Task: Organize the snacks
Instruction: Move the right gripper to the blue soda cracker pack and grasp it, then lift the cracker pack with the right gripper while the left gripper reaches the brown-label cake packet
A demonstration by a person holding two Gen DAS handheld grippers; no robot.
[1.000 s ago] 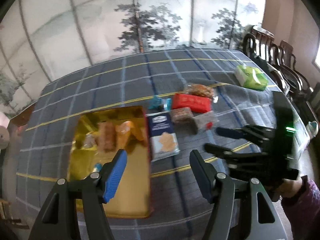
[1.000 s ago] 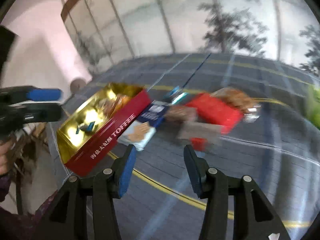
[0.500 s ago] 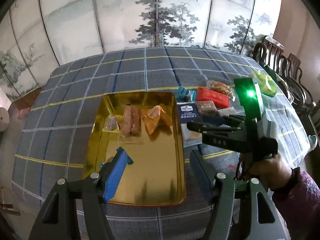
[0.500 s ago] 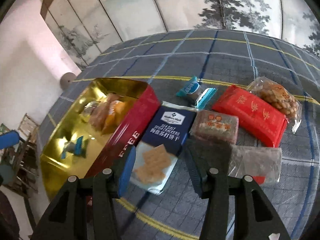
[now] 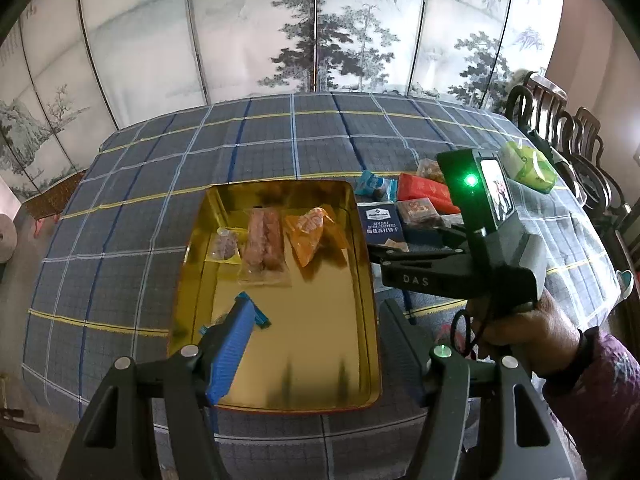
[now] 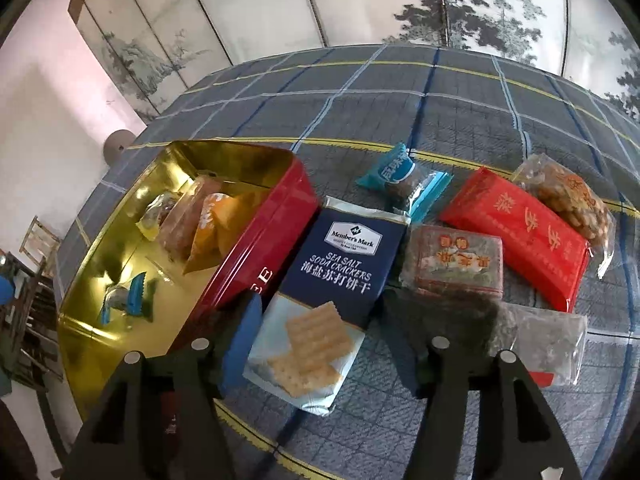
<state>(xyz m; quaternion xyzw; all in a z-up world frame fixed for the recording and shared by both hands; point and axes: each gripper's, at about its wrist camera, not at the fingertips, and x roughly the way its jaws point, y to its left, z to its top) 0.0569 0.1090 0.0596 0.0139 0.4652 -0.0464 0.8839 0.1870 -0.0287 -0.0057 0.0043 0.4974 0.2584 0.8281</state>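
A red tin with a gold inside (image 5: 280,344) (image 6: 264,228) lies on the plaid table and holds several wrapped snacks, among them an orange pack (image 5: 310,232) and a small blue candy (image 6: 128,300). My left gripper (image 5: 316,340) is open and empty above the tin. My right gripper (image 6: 320,336) is open, low over the navy soda cracker pack (image 6: 340,276) (image 5: 380,220), one finger on each side of it. To the right lie a brown cake pack (image 6: 452,264), a red pack (image 6: 516,232), a nut bag (image 6: 568,196), a blue-wrapped snack (image 6: 400,176) and a clear grey pack (image 6: 548,340).
A green tissue pack (image 5: 528,164) lies at the table's right edge. Dark wooden chairs (image 5: 560,120) stand beyond it. A painted folding screen (image 5: 320,28) stands behind the table. My right hand-held gripper body (image 5: 480,240) is right of the tin.
My left gripper has swung left over the tin. My right gripper has moved forward and down onto the cracker pack, which now lies between its fingers.
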